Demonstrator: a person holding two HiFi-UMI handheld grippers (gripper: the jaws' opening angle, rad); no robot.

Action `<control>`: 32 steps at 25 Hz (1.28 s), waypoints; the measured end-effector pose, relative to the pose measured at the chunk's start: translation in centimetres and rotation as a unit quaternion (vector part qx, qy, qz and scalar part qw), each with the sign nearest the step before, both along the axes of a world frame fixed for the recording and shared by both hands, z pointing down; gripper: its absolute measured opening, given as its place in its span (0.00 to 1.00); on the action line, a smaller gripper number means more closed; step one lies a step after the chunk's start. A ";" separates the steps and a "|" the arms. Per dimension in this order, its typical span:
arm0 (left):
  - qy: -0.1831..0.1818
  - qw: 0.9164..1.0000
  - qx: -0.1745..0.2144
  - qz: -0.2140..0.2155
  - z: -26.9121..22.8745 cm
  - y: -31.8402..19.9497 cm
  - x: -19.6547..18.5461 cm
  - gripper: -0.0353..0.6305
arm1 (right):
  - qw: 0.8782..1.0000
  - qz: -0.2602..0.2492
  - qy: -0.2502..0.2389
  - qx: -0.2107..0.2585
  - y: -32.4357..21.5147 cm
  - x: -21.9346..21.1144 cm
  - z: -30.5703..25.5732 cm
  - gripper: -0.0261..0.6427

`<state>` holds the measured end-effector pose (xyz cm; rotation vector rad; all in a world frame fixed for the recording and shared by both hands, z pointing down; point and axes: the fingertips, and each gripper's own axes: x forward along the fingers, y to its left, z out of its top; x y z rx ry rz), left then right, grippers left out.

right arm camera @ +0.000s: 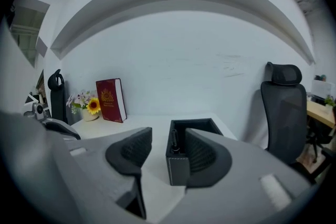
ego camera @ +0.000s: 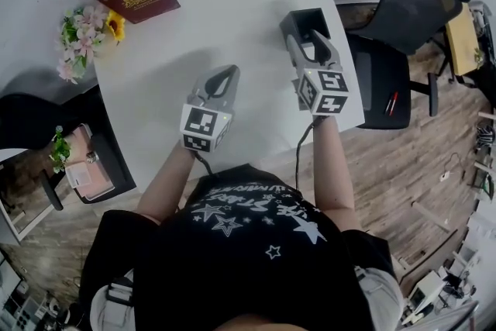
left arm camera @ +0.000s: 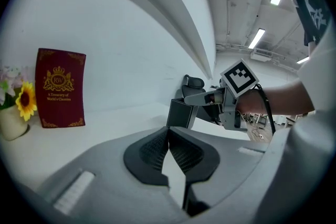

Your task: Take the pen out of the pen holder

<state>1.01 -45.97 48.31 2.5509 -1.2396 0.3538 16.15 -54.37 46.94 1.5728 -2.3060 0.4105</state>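
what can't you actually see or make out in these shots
- Pen: the right gripper view shows only its top; the pen holder wall hides the rest. In the head view the right tongs cover it.
- Right side of the pen holder: in the right gripper view it is hidden behind the right tongs.
- Small red thing on the chair: head view, too small to identify.
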 end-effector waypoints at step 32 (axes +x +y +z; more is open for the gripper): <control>-0.028 0.999 0.040 -0.015 -4.9 11.9 1.3 0.07 | 0.988 0.032 -0.033 0.149 11.0 4.5 -13.3 0.09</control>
